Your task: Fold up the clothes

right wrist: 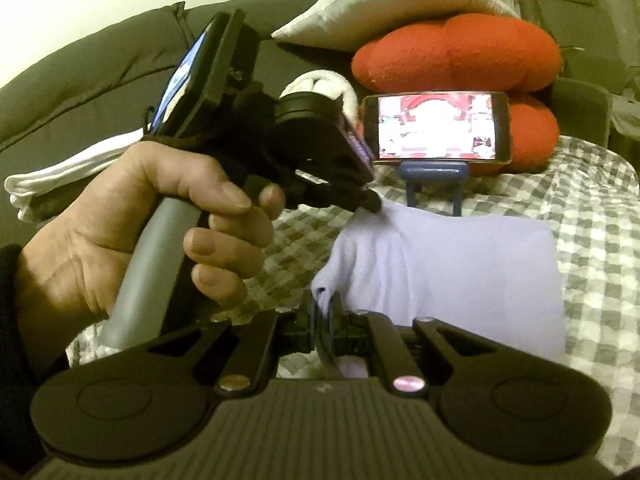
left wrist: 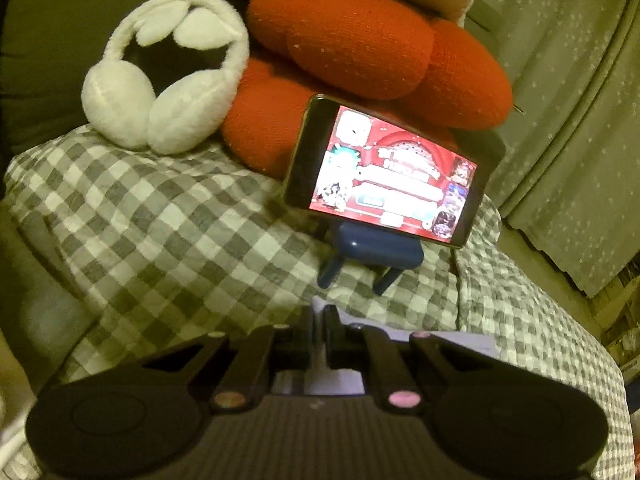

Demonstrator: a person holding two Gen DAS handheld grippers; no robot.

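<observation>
While both grippers pinch the lavender garment (right wrist: 440, 264) along its left edge, cloth spreads toward three o'clock. Right gripper (right wrist: 325, 320) clamps the near corner; left gripper (right wrist: 370, 200) bites the far one.

Dim, yellowish indoor light; fisheye bending at the edges.
The phone screen (right wrist: 438, 126) glares washed-out white in the right wrist view; left of it, the hand (right wrist: 132, 220) is motion-blurred, corners dark.

Both fisheye views sit low over a checked bedspread (left wrist: 168, 220), each looking forward along its own fingers at the frame's bottom centre. The left wrist view faces a propped phone (left wrist: 384, 172) closely, right of centre. The right wrist view sees that phone (right wrist: 438, 128) farther off, upper centre, before the same red cushions (right wrist: 460, 52).
</observation>
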